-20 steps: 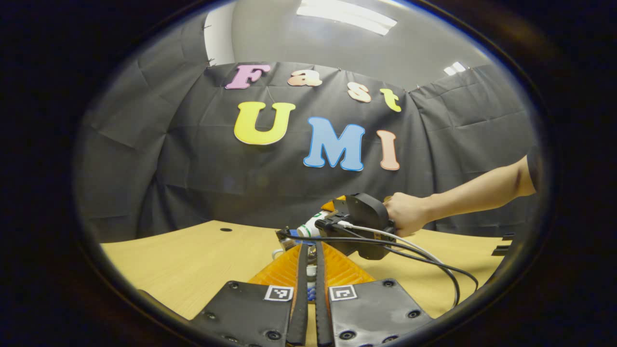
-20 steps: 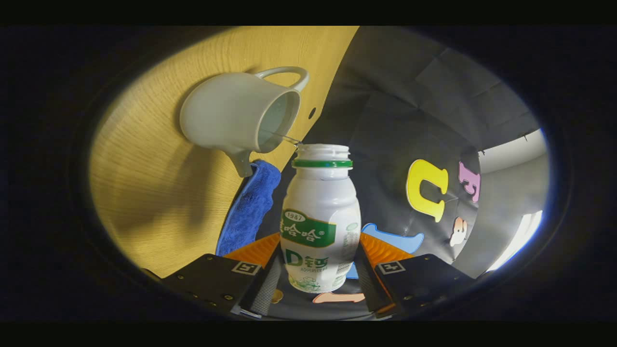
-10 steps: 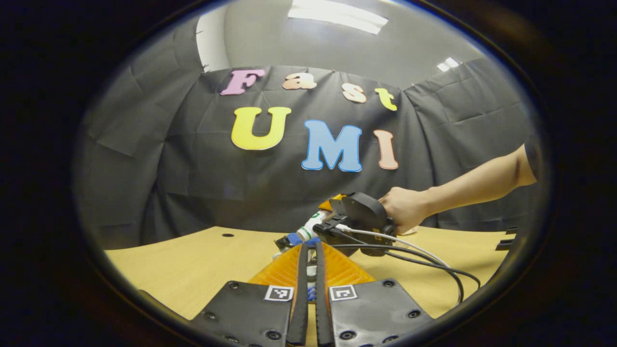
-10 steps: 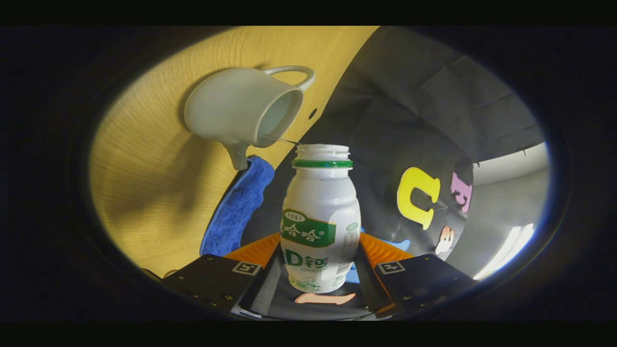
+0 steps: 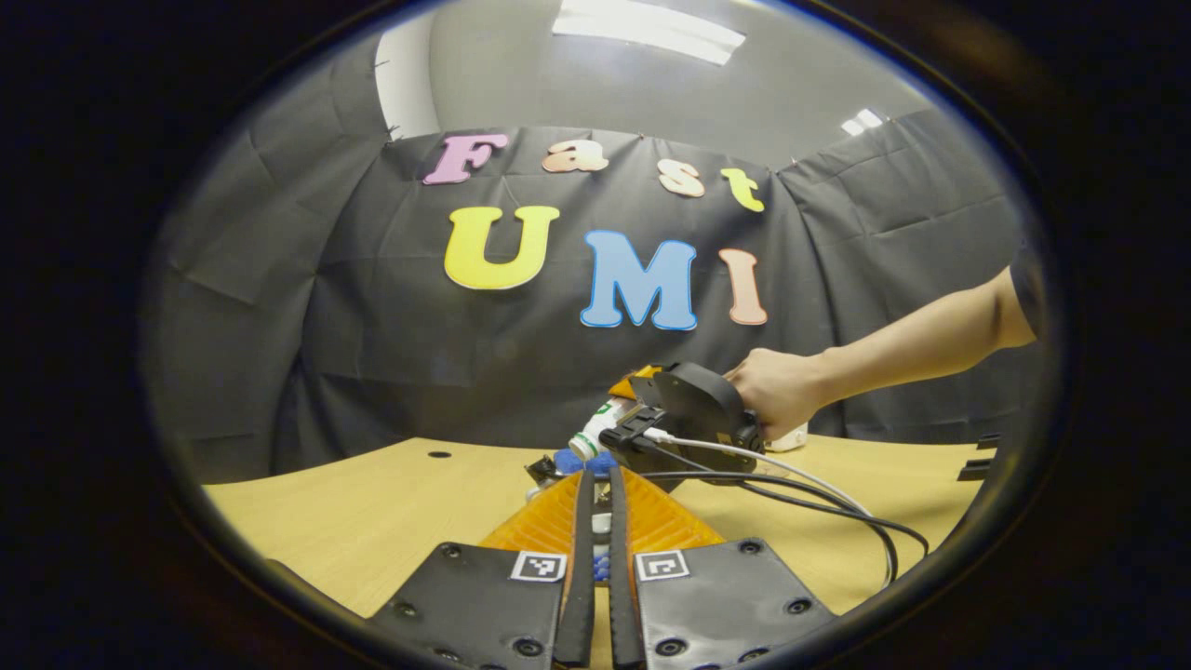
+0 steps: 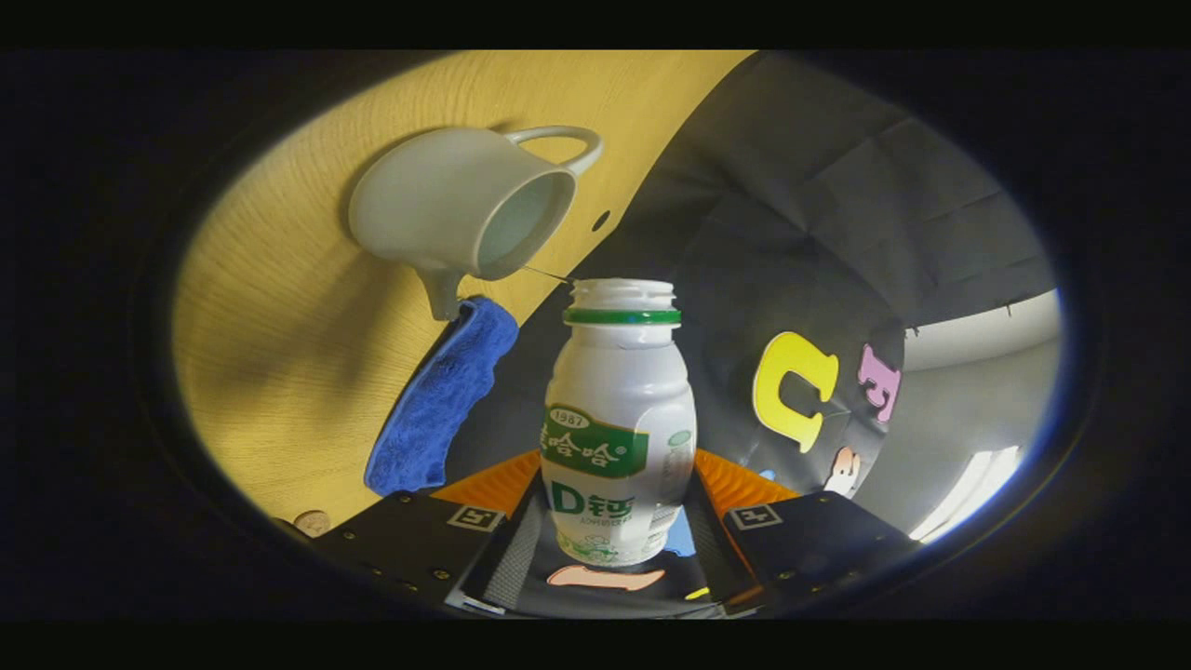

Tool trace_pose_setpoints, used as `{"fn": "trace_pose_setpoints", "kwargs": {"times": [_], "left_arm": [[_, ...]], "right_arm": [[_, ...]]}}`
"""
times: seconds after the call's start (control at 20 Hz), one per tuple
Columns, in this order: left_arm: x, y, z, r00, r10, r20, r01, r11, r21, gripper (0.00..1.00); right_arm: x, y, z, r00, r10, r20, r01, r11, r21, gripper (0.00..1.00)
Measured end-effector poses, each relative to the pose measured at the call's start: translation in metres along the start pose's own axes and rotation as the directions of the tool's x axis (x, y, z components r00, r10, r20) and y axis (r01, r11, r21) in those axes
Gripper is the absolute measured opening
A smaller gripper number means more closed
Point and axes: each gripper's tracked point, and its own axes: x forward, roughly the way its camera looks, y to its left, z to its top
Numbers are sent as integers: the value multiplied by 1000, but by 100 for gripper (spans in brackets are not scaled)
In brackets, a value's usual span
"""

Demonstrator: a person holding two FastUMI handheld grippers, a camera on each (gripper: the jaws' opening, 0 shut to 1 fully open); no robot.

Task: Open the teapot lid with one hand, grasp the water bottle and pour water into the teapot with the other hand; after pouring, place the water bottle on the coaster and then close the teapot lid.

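In the right gripper view, my right gripper [image 6: 616,530] is shut on a white water bottle [image 6: 619,419] with a green label and no cap. The bottle is tipped, and a thin thread of water [image 6: 549,274] runs from its mouth into the open white teapot [image 6: 465,219], which has no lid on. In the left gripper view, my left gripper [image 5: 600,507] has its fingers nearly together on a small white piece, apparently the knob of the teapot lid [image 5: 602,529]. Beyond it, a hand [image 5: 777,405] holds the right gripper [image 5: 684,419] with the tilted bottle [image 5: 595,430].
A blue cloth [image 6: 437,400] lies on the wooden table [image 6: 279,326] beside the teapot's spout. A small brown round thing [image 6: 312,521] sits near the view's lower left edge. Cables [image 5: 819,502] trail from the right gripper across the table [image 5: 372,512].
The right gripper with the bottle has risen a little and turned back. The stream into the teapot has thinned. More of the blue cloth shows. The left gripper has stayed shut.
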Motion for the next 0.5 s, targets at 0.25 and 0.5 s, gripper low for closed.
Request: {"fn": "trace_pose_setpoints", "kwargs": {"times": [0.25,0.5], "left_arm": [[-2,0,0,1000,0,4,0,1000,2,17],[1,1,-2,1000,6,1,-6,1000,0,17]], "right_arm": [[2,4,-2,1000,16,-1,-16,999,35,73],[4,11,-5,998,66,3,-66,989,132,73]]}}
